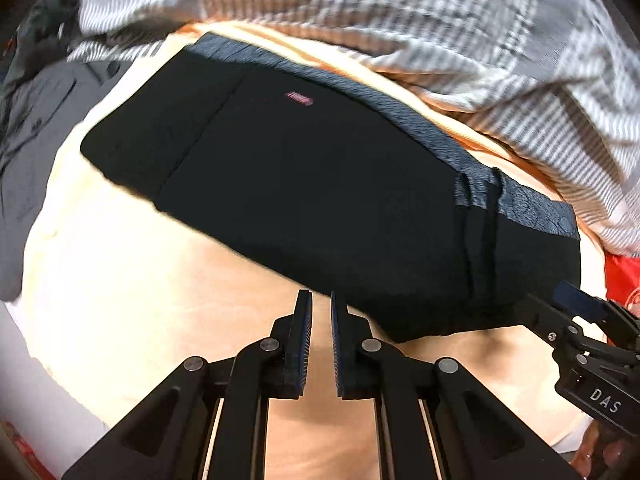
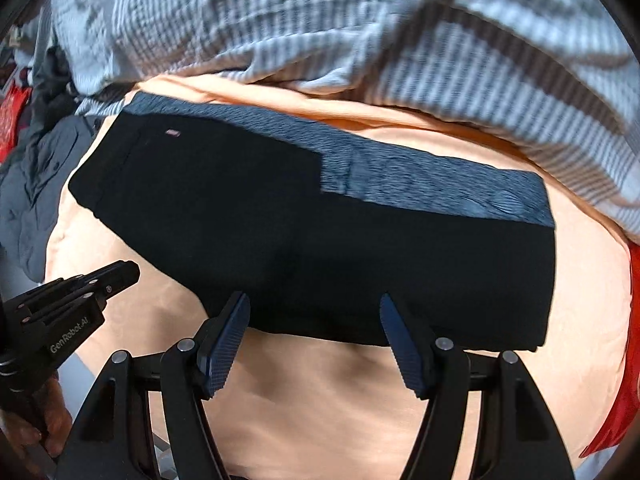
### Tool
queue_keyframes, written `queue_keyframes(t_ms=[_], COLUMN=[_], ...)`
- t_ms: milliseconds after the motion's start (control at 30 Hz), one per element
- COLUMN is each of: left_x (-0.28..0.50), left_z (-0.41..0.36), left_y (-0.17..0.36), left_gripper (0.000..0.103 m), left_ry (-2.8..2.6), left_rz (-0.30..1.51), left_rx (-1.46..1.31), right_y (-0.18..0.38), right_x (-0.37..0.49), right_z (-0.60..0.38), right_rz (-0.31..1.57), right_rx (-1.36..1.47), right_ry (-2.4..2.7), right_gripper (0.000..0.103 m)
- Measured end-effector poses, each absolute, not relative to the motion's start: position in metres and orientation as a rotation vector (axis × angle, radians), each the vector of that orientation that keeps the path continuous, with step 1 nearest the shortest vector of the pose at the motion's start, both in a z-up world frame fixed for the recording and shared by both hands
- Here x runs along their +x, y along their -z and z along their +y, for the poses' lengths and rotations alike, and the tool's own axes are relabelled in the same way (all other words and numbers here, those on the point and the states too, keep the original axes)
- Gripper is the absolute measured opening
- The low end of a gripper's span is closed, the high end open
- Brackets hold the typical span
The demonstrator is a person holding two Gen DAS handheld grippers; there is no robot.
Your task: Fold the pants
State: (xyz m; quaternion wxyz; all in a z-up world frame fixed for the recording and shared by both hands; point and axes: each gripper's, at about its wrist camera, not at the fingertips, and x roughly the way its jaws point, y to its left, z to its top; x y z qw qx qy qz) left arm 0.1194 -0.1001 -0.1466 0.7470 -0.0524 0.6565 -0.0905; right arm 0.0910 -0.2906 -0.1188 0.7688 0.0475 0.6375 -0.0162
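Black pants (image 1: pixel 312 184) with a blue-grey patterned waistband lie folded into a long rectangle on a peach sheet; they also show in the right wrist view (image 2: pixel 312 232). My left gripper (image 1: pixel 321 300) hovers at the near edge of the pants, its jaws nearly closed with a narrow gap and nothing between them. My right gripper (image 2: pixel 314 306) is open wide, its fingertips at the near edge of the pants, holding nothing. The right gripper also shows at the far right of the left wrist view (image 1: pixel 576 304), and the left gripper at the left of the right wrist view (image 2: pixel 120 272).
A grey-and-white striped quilt (image 2: pixel 360 32) is bunched behind the pants. A dark grey garment (image 1: pixel 36 152) lies at the left. Something red (image 2: pixel 624 360) lies at the right edge. The peach sheet (image 1: pixel 140 280) spreads in front of the pants.
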Motion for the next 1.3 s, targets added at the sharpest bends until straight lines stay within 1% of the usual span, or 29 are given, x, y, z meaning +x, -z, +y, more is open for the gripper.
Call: queue_keyframes(t_ms=[200, 533, 567, 600, 633, 700, 800, 900, 1000, 1200, 1300], left_x=[0.125, 0.138, 0.139, 0.139, 0.139, 0.14, 0.146, 0.152, 0.158, 0.171, 0.179], left_z=[-0.062, -0.011, -0.006, -0.004, 0.0, 0.005, 0.006, 0.011, 0.022, 0.039, 0.043], left_y=[0.155, 0.161, 0.161, 0.161, 0.159, 0.153, 0.153, 0.159, 0.165, 0.173, 0.185], left_gripper=[0.01, 0.011, 0.027, 0.052, 0.103, 0.101, 0.101, 0.101, 0.101, 0.101, 0.101], left_ry=[0.146, 0.077, 0.075, 0.073, 0.062, 0.057, 0.042, 0.043, 0.032, -0.001, 0.025], left_rz=[1.447, 1.406, 1.404, 1.402, 1.386, 1.343, 1.35, 1.364, 1.365, 1.288, 1.306], left_rx=[-0.19, -0.36, -0.374, -0.381, -0.398, -0.411, -0.379, -0.404, -0.48, -0.594, -0.665], right_y=[0.123, 0.132, 0.133, 0.133, 0.134, 0.135, 0.136, 0.137, 0.137, 0.137, 0.139], right_x=[0.099, 0.113, 0.114, 0.115, 0.116, 0.119, 0.122, 0.124, 0.125, 0.127, 0.128], right_z=[-0.267, -0.239, -0.237, -0.234, -0.232, -0.228, -0.222, -0.217, -0.214, -0.214, -0.214], right_rz=[1.404, 1.428, 1.431, 1.433, 1.435, 1.438, 1.436, 1.442, 1.441, 1.441, 1.444], right_rx=[0.078, 0.051, 0.047, 0.043, 0.039, 0.035, 0.028, 0.023, 0.016, 0.019, 0.019], right_ry=[0.006, -0.027, -0.031, -0.035, -0.039, -0.047, -0.057, -0.068, -0.077, -0.078, -0.081], right_gripper=[0.071, 0.071, 0.071, 0.071, 0.071, 0.071, 0.071, 0.071, 0.071, 0.071, 0.071])
